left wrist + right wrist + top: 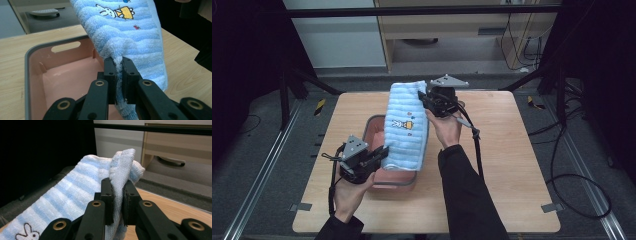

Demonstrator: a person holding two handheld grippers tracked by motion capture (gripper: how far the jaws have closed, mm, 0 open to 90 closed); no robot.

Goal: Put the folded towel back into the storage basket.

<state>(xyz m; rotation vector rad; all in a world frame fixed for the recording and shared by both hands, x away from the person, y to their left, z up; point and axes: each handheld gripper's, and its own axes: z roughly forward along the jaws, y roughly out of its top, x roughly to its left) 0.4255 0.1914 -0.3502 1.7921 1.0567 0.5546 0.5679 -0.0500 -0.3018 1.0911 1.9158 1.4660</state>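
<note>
A light-blue striped towel [404, 125] with a small rabbit picture hangs stretched in the air above a pink bin [373, 129] with a grey rim. My left gripper [383, 154] is shut on the towel's near corner, at the bin's near side. My right gripper [424, 97] is shut on the far corner, higher up over the table's far half. In the left gripper view the towel [125, 32] is pinched between the pads with the bin [67, 80] below. In the right gripper view a fold of the towel [120, 170] stands up between the jaws.
The wooden table [512, 150] has bare surface to the right of the bin and along the near edge. Black cables [474, 137] trail from the grippers. A wooden cabinet [447, 25] stands beyond the table on the floor.
</note>
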